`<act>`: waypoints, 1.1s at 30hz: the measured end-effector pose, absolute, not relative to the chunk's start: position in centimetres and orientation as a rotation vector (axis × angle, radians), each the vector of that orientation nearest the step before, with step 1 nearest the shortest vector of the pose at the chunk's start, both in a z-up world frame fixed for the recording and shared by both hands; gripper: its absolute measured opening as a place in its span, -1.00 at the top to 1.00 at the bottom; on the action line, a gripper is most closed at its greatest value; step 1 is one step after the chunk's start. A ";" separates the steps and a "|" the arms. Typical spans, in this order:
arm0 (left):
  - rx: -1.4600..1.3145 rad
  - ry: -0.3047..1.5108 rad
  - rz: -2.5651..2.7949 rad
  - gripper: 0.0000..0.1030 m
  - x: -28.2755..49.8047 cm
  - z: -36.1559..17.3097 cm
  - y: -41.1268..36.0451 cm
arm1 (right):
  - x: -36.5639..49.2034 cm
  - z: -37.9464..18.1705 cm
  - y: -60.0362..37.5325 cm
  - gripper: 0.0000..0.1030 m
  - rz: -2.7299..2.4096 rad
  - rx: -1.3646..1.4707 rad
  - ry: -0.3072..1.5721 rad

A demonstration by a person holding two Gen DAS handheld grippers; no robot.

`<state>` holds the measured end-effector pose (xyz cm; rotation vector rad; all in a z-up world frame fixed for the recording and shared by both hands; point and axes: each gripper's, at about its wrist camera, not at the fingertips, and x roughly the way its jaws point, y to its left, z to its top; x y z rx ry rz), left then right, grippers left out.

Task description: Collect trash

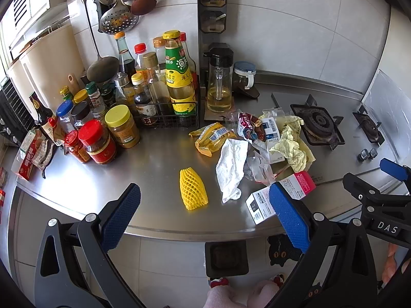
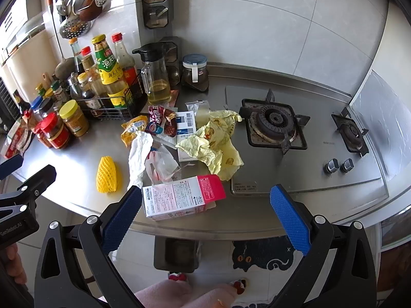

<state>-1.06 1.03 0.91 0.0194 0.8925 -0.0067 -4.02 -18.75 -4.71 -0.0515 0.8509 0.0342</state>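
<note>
Trash lies on the steel counter [image 1: 154, 159]: a yellow foam fruit net [image 1: 193, 189] [image 2: 108, 171], a white tissue [image 1: 231, 169] [image 2: 138, 154], a yellow snack wrapper [image 1: 212, 138], crumpled pale-yellow paper [image 2: 218, 143] and a pink-and-white carton [image 2: 179, 197] [image 1: 298, 184] at the front edge. A dark bin [image 2: 177, 254] [image 1: 226, 258] stands on the floor below. My left gripper [image 1: 205, 220] is open and empty in front of the counter edge. My right gripper [image 2: 205, 220] is open and empty, its fingers either side of the carton's near end, short of it.
Sauce bottles and jars [image 1: 123, 102] crowd the counter's left, with a wire rack. An oil jug [image 1: 219, 82] stands at the back. A gas hob [image 2: 274, 125] with two burners fills the right. Utensils [image 1: 120, 2] hang on the wall. A cat mat [image 2: 262, 254] lies on the floor.
</note>
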 end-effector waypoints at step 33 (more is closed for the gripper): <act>0.007 0.902 -0.017 -0.84 -0.2 -0.3 1.1 | -3.5 -4.7 -19.4 -0.94 0.033 -0.010 0.832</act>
